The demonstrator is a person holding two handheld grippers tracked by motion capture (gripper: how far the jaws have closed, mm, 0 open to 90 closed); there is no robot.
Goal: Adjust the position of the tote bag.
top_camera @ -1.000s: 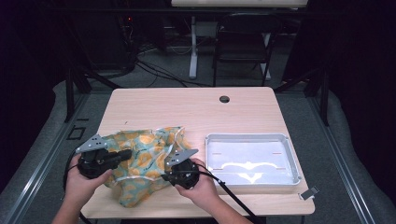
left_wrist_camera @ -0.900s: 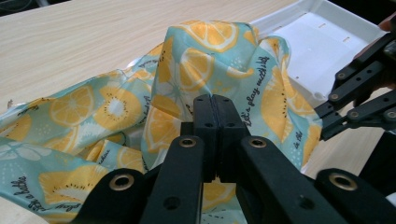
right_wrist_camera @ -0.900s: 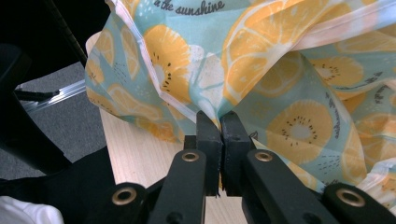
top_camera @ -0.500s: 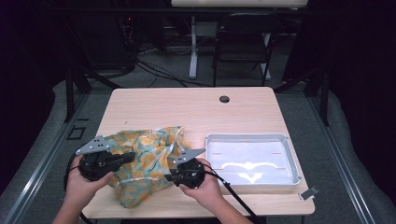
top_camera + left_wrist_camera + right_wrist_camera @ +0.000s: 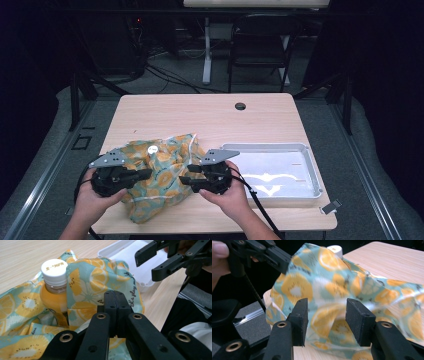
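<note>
Lying at lower left of the high view, one lemon-print bag (image 5: 160,175) wraps one bottle (image 5: 53,290), which stands cap-up; one white tray (image 5: 272,172) sits just right of it on the table (image 5: 200,115). The left gripper (image 5: 145,173) is clamped tight on a fold of the bag. The right gripper (image 5: 327,322), its jaws just opened, has the cloth before them ungripped.

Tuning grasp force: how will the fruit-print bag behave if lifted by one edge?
Likely floppy: the bag lies creased and draped. Probably bottom-heavy, since a full-looking juice bottle stands inside. The bottle may tip or slide as the cloth sags.
</note>
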